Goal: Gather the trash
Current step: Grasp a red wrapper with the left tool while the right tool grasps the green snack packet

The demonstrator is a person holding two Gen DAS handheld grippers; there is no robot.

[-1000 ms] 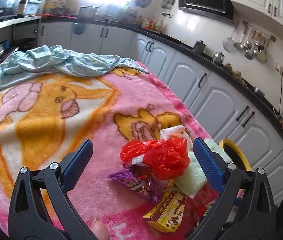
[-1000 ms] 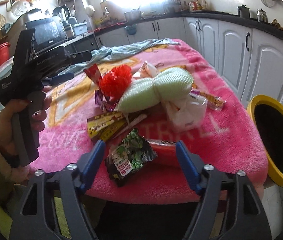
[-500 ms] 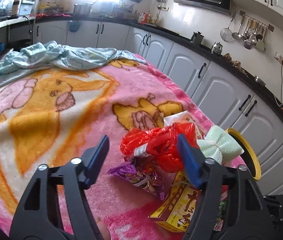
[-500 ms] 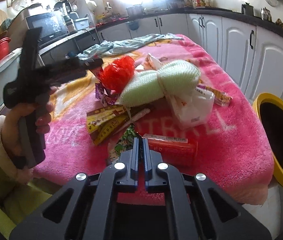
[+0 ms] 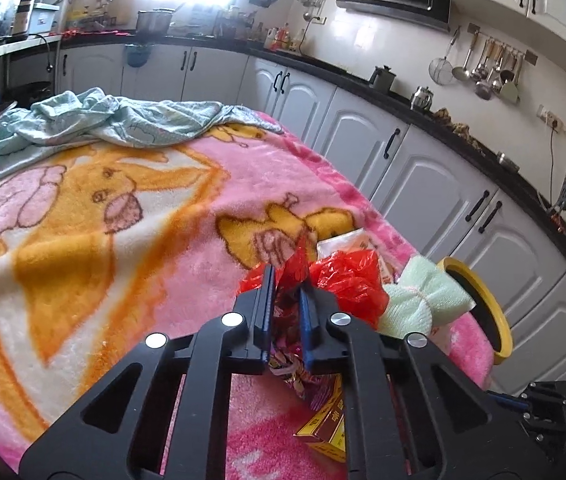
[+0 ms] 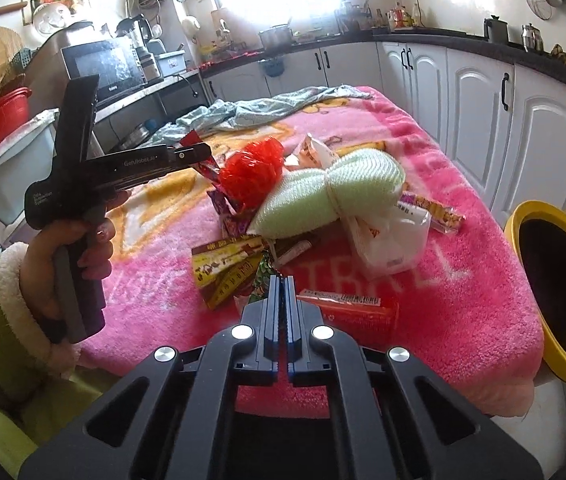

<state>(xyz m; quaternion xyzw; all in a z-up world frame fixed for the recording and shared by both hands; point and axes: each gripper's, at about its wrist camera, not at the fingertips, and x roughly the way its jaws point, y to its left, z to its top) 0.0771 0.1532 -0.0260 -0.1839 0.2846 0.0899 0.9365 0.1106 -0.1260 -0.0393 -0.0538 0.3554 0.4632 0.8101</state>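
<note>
A pile of trash lies on a pink blanket-covered table (image 6: 423,280). My left gripper (image 5: 287,292) is shut on a red snack wrapper (image 5: 295,264) beside a red plastic bag (image 5: 347,280); it also shows in the right wrist view (image 6: 199,154), pinching the wrapper (image 6: 207,168) next to the red bag (image 6: 251,172). My right gripper (image 6: 282,284) is shut on the edge of a dark green snack packet (image 6: 261,280). A pale green foam roll (image 6: 331,196), yellow-brown wrappers (image 6: 227,264), a white bag (image 6: 391,240) and a red packet (image 6: 355,312) lie around.
A yellow-rimmed bin (image 6: 559,292) stands off the table's right edge; it also shows in the left wrist view (image 5: 479,308). A crumpled light blue cloth (image 5: 95,124) lies at the table's far end. White kitchen cabinets (image 6: 483,100) run along the right.
My left gripper has closed from wide open onto the red wrapper by the red bag. My right gripper closed on the green packet and stays shut, having moved slightly forward.
</note>
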